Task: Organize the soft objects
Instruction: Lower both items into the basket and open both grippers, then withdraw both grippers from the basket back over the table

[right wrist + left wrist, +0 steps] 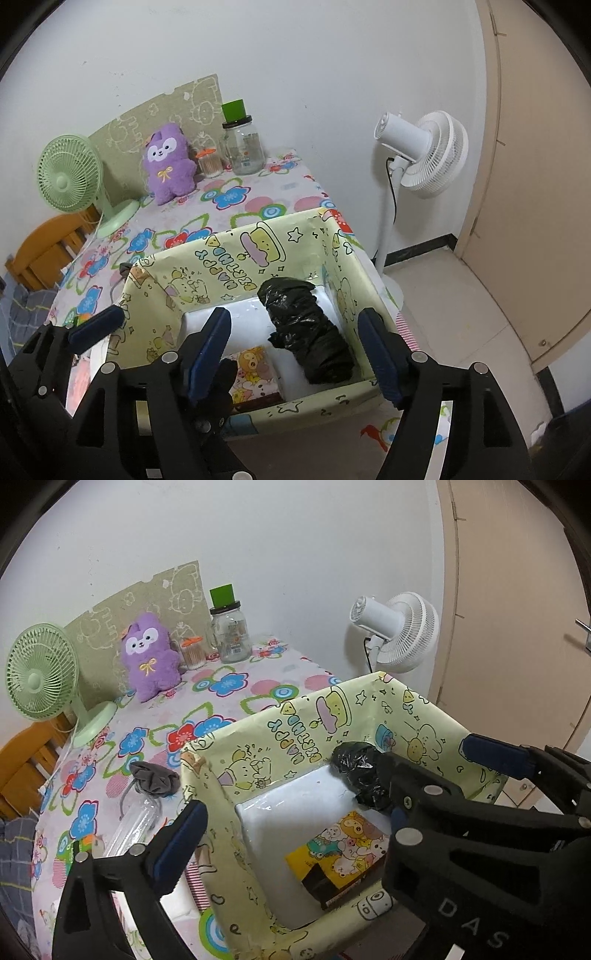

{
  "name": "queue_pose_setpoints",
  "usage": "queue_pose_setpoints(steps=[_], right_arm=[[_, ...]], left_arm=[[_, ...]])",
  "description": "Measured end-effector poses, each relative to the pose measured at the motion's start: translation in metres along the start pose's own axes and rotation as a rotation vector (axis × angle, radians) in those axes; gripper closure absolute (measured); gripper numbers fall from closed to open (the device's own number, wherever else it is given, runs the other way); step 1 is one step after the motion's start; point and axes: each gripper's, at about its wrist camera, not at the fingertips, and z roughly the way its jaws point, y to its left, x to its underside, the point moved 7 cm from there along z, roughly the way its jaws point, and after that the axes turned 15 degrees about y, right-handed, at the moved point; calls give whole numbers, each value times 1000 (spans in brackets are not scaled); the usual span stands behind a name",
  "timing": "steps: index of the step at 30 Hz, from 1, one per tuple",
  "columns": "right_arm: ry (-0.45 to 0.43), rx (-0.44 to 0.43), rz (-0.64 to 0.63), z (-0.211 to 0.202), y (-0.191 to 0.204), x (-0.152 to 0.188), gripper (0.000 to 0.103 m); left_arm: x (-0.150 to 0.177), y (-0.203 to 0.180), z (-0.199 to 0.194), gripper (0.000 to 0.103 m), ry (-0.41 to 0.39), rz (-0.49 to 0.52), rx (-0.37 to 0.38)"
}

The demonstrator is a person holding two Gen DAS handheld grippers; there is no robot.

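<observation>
A crumpled black plastic bag (310, 332) lies on the white floor of the box lined with yellow cartoon paper (229, 258), against its right wall. My right gripper (293, 314) hangs open above the bag, its blue pads clear of it. My left gripper (295, 808) is wide open over the box's left half with nothing between its fingers. The bag (362, 771) shows at the far end of the box (295, 716). A purple plush toy (151, 653) sits upright at the back of the table. A grey fabric pouch (155, 775) lies left of the box.
A picture card with cartoon bears (343, 849) lies in the box. On the flowered tablecloth (229, 686) stand a green desk fan (40, 679), a glass jar (231, 635) and a clear plastic tube (133, 823). A white floor fan (424, 151) and a door (535, 184) are at the right.
</observation>
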Motion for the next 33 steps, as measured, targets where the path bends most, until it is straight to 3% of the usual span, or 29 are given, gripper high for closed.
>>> queue_pose_setpoints(steps=[5,33], right_arm=[[-18,19,-8,-6,5,1,21],[-116,47,-78,-50,70,9,12]], left_arm=[[2,1,-5,0,-9,8,-16],[19,48,-53,0,-87,-48,11]])
